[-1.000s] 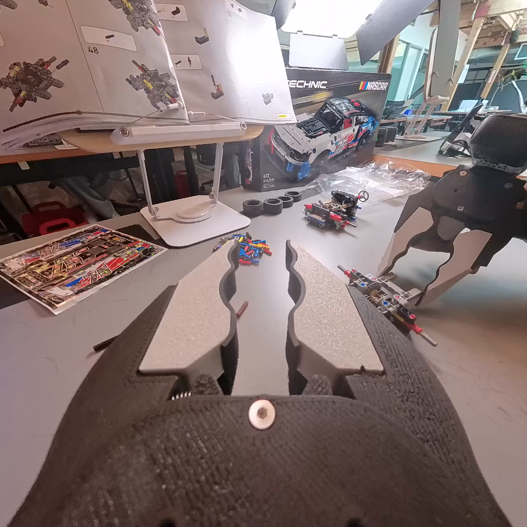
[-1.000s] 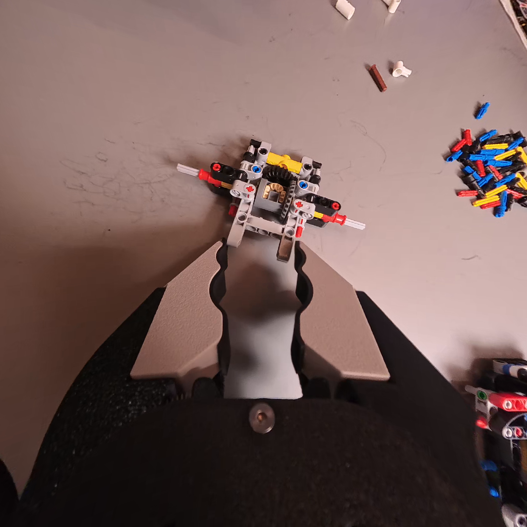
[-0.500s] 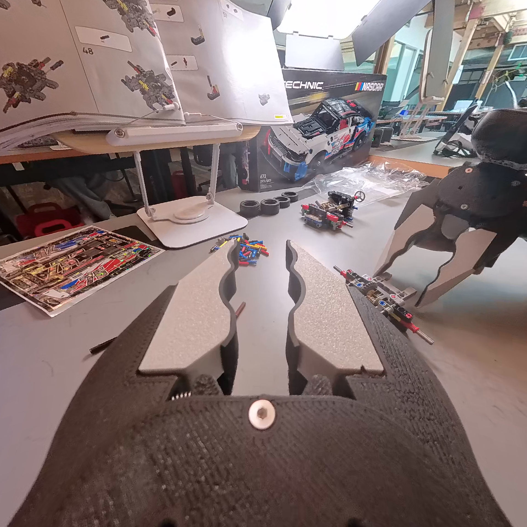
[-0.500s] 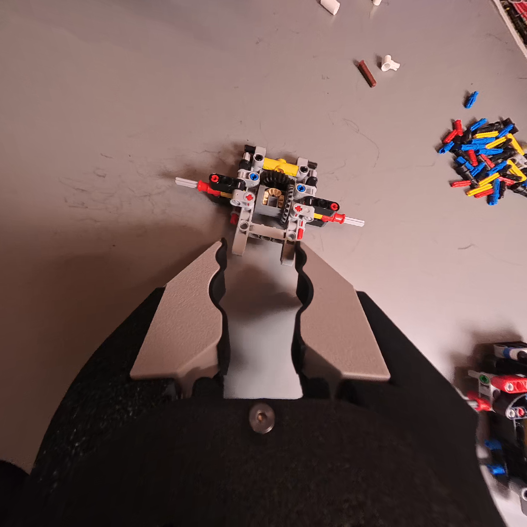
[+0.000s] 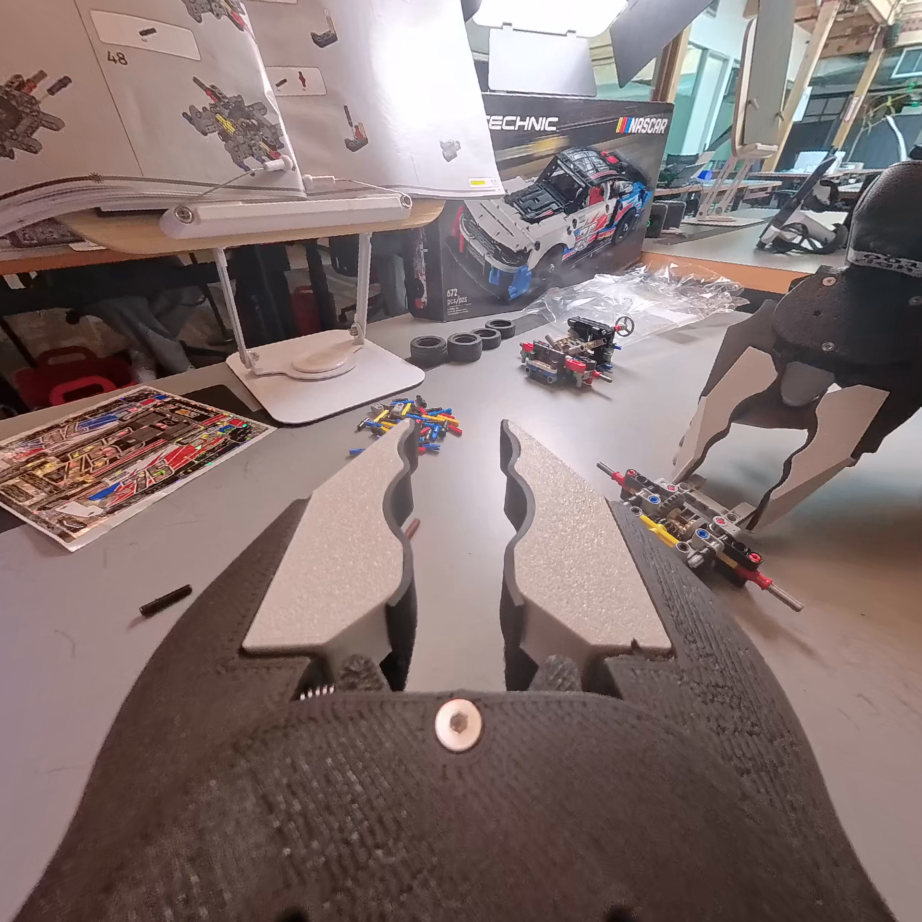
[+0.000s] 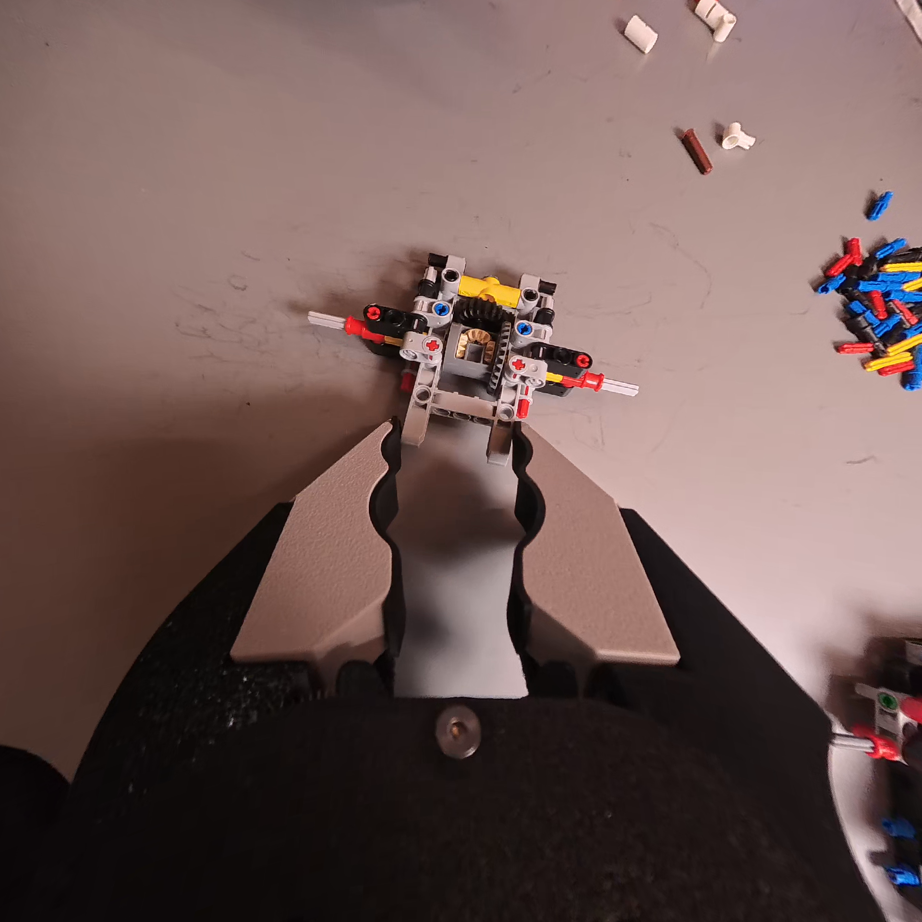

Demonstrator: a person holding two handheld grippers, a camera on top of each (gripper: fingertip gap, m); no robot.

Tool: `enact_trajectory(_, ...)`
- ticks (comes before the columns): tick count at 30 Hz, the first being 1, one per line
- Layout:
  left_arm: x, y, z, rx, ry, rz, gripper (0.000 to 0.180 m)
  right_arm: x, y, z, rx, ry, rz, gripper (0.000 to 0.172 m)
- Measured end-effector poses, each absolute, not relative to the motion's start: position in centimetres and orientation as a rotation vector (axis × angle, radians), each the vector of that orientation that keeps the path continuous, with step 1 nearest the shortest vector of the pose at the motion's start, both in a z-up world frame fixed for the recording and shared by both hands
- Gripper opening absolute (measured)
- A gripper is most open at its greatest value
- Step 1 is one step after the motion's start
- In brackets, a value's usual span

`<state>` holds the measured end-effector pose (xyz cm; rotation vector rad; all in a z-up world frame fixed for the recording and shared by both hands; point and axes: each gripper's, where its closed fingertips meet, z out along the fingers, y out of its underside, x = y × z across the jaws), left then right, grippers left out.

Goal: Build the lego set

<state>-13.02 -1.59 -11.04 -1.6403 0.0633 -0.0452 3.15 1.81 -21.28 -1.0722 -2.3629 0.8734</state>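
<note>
1. Two claws are in view. The left gripper [image 5: 456,434] hangs spread above the grey table [image 5: 499,399] with nothing between its fingers but bare tabletop.
2. Just behind its left finger a short brown pin [image 5: 413,525] lies on the table, half hidden by that finger. The same finger covers the near edge of the pile of small coloured pins [image 5: 429,424] just beyond its tip.
3. To the right of this claw lies the small gear assembly [image 6: 474,344]. The claw's black body cuts off its near corner.
4. The right gripper [image 6: 455,439] has its tips at the assembly's two grey legs [image 6: 416,429], one pad beside the outer face of each. Pads and legs look to be touching. We cannot tell whether they press, as dark pad edges and shadow blur the contact.
5. Beyond this claw's tips the assembly's white axle ends [image 6: 324,318] stick out to either side, flat on the table.
6. At the lower right of the right claw, another part-built model [image 6: 888,723] is cropped by the frame and blurred. We cannot make out its shape.
7. Far ahead of the left claw, a booklet [image 5: 199,100] on a white stand [image 5: 324,379] is cut off at the top and left.
</note>
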Motion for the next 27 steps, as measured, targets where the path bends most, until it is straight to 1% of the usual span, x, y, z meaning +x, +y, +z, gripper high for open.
enact_trajectory(8, -12.7, -1.6, -11.2, -1.648, 0.079, -0.039, 0.031, 3.1, 2.1, -21.2, -1.097, -2.334, 0.836, 0.05)
enact_trajectory(16, -11.9, -1.6, -11.0, -1.646, 0.107, -0.053, 0.033, 2.8, 1.6, -21.1, -1.147, -2.279, 0.822, 0.052)
enact_trajectory(21, -11.8, -1.5, -11.2, -1.65, 0.108, -0.062, 0.033, 2.9, 1.8, -21.1, -1.133, -2.254, 0.803, 0.043)
enact_trajectory(27, -11.6, -1.4, -11.5, -1.66, 0.114, -0.067, 0.032, 3.6, 2.1, -21.2, -1.14, -2.249, 0.814, 0.043)
